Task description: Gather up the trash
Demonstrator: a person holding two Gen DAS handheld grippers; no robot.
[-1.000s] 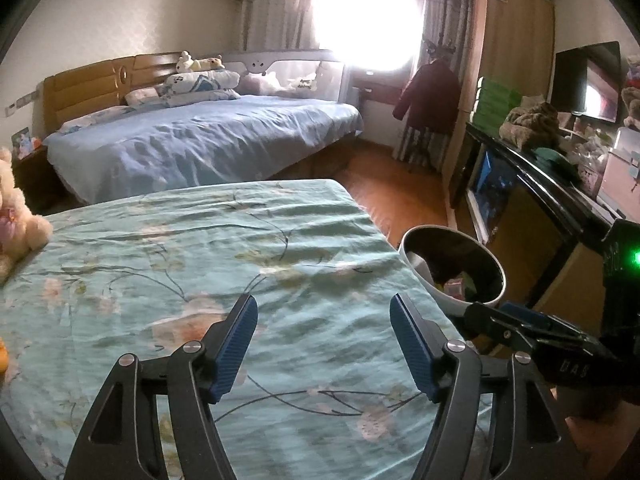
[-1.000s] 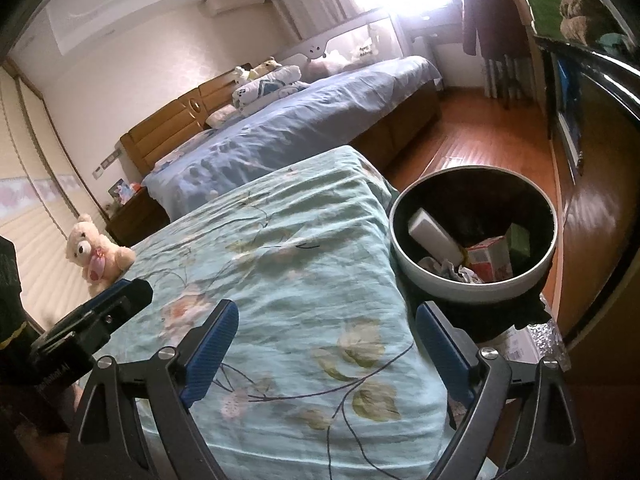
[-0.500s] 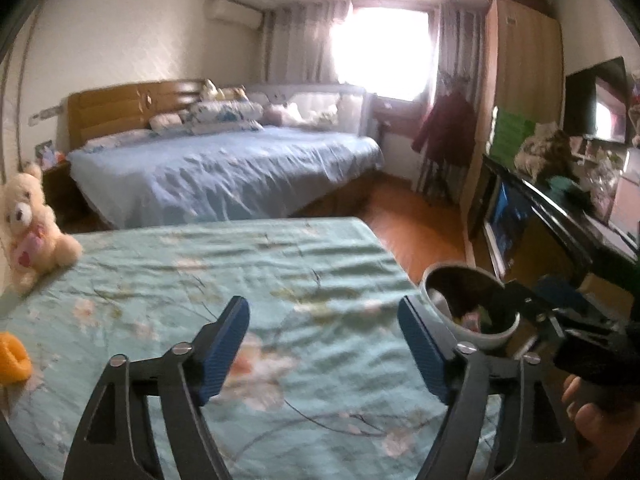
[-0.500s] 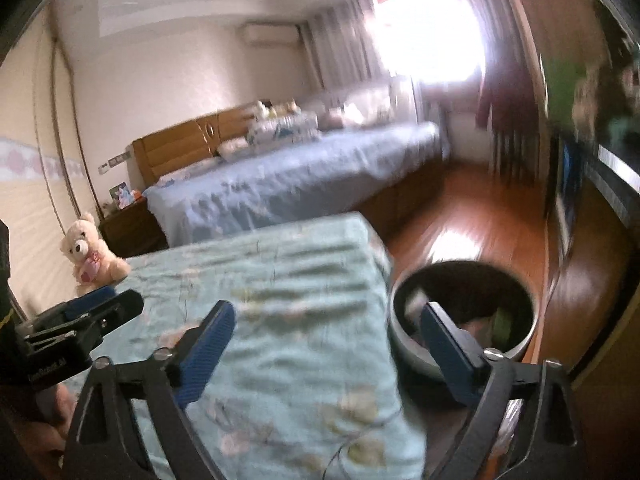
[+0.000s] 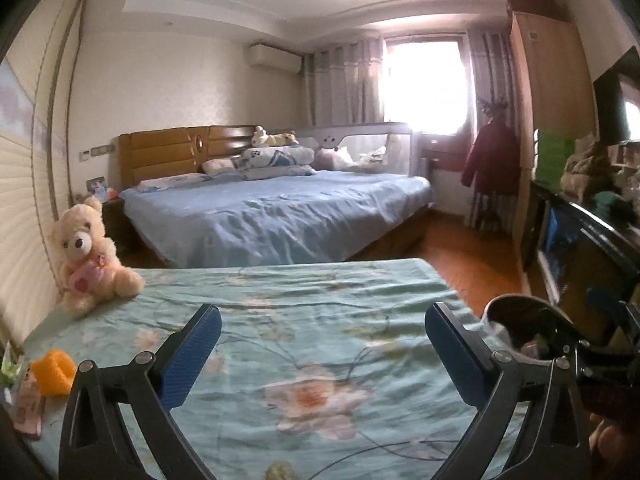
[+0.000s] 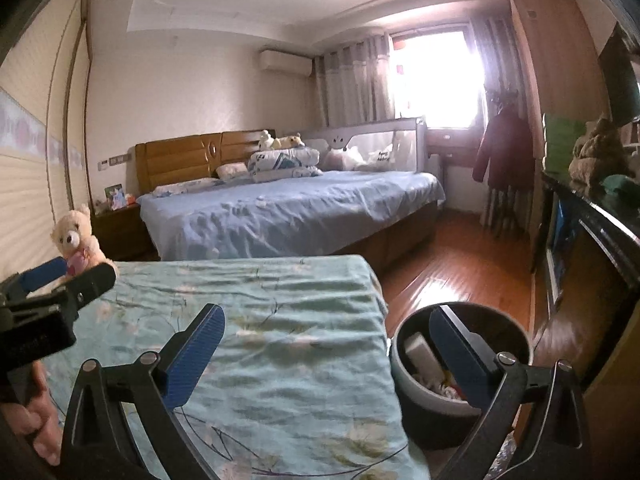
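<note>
A round dark trash bin (image 6: 460, 364) stands on the wood floor at the right of the near bed and holds a white box and crumpled scraps; it also shows in the left wrist view (image 5: 524, 328). My left gripper (image 5: 320, 354) is open and empty above the green floral bedspread (image 5: 304, 320). My right gripper (image 6: 328, 356) is open and empty, its right finger over the bin. An orange object (image 5: 54, 372) and a pink packet (image 5: 28, 404) lie at the bedspread's left edge.
A teddy bear (image 5: 90, 254) sits at the far left of the near bed. A blue bed (image 5: 276, 212) with pillows stands behind. A dark TV cabinet (image 6: 588, 248) lines the right wall. Wood floor (image 6: 452, 264) runs between.
Both grippers have tilted up and drawn back, so more of the room and ceiling shows. The bin sits lower in the right view. The orange object came into the left view.
</note>
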